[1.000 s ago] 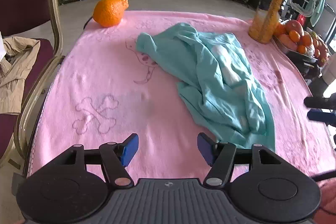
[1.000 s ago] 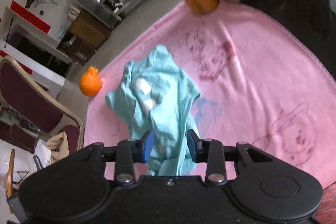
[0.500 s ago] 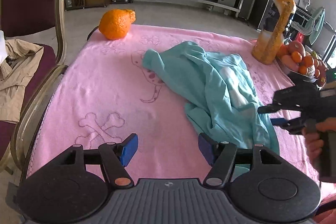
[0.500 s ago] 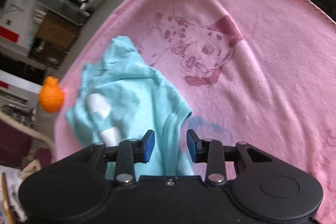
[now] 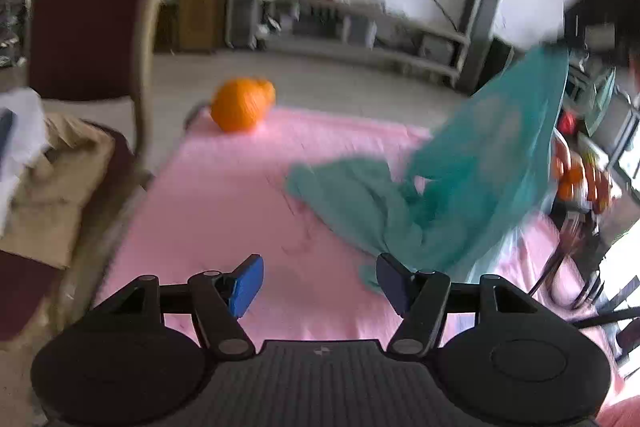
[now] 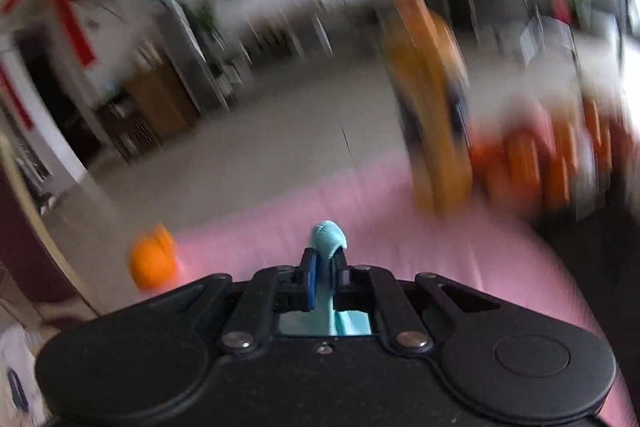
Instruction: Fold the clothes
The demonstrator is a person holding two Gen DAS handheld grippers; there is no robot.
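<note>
Fig.: nearest us, our left gripper (image 5: 318, 285) hangs w/ jaws apart, nothing btwn them, over the pink blanket (image 5: 224, 195). Our right gripper (image 6: 324, 269), jaws having just closed, pinches a fold of the teal garment (image 5: 460, 179); one side is hoisted high at right, the rest trails crumpled on the blanket. Beyond: an orange fruit (image 5: 242, 103), a juice bottle (image 6: 432, 115), both blurred. We judge folding barely begun: no crease made; spreading flat and every fold remain.
</note>
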